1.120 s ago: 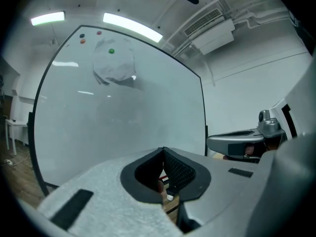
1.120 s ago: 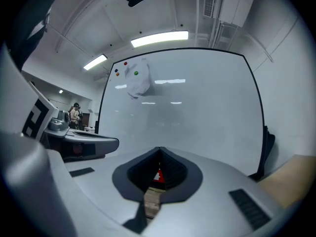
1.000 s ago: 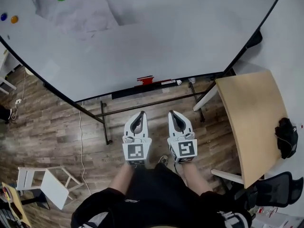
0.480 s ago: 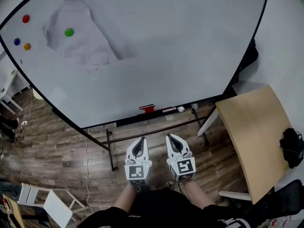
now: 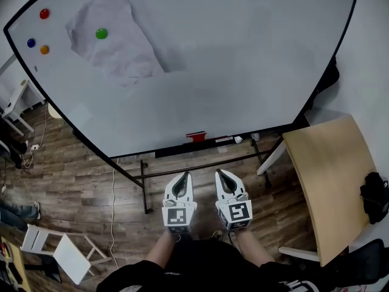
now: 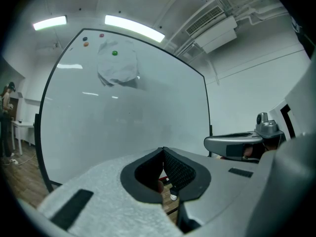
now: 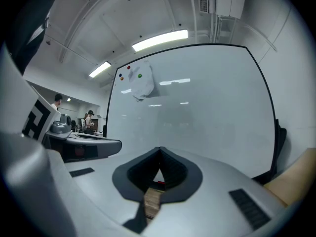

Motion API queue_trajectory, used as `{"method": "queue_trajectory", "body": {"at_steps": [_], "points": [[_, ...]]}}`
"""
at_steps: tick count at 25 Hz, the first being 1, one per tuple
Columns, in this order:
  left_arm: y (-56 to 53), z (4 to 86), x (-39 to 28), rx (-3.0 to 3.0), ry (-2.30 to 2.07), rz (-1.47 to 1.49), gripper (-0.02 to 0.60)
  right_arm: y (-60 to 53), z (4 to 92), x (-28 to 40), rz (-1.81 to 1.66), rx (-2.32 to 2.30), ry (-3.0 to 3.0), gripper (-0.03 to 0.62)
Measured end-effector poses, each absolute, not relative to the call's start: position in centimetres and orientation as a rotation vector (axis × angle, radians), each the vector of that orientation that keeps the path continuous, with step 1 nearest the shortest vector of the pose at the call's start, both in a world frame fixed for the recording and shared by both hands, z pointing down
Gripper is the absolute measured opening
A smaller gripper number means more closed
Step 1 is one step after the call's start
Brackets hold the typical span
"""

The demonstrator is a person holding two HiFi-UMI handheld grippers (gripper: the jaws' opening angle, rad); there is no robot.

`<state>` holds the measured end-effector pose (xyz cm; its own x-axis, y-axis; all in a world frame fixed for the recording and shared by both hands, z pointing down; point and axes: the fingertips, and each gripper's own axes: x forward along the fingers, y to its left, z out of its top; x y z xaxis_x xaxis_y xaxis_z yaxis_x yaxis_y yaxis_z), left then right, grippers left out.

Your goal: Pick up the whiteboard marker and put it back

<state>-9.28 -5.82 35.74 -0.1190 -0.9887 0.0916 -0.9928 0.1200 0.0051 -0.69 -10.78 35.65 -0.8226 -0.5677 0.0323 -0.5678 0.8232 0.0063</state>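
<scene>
The whiteboard marker (image 5: 222, 140) lies as a thin pale stick on the tray (image 5: 176, 151) along the whiteboard's bottom edge, just right of a red block (image 5: 196, 137). In the head view my left gripper (image 5: 186, 175) and right gripper (image 5: 220, 173) hang side by side over the wooden floor, short of the tray and pointing at it. Both are shut with nothing between the jaws. The left gripper view shows its jaws (image 6: 163, 149) meeting at the tips in front of the whiteboard (image 6: 123, 117). The right gripper (image 7: 159, 149) shows the same.
A crumpled paper (image 5: 115, 41) hangs on the whiteboard (image 5: 231, 59) under a green magnet (image 5: 101, 34). The board's stand bar (image 5: 200, 166) crosses the floor ahead. A wooden table (image 5: 328, 175) with a black object (image 5: 375, 196) stands at right, a white stool (image 5: 61, 251) at lower left.
The head view has lifted, so more of the whiteboard shows and the tray sits lower in the picture. Both grippers stay shut and side by side.
</scene>
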Motion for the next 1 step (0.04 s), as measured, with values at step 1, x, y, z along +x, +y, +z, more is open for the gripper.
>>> {"method": "queue_trajectory", "body": {"at_steps": [1], "points": [[-5.91,35.65,-9.42,2.040,-2.297,0.083,0.006,-10.82,35.61,-0.84,0.003,0.926,-2.969,0.002]]}}
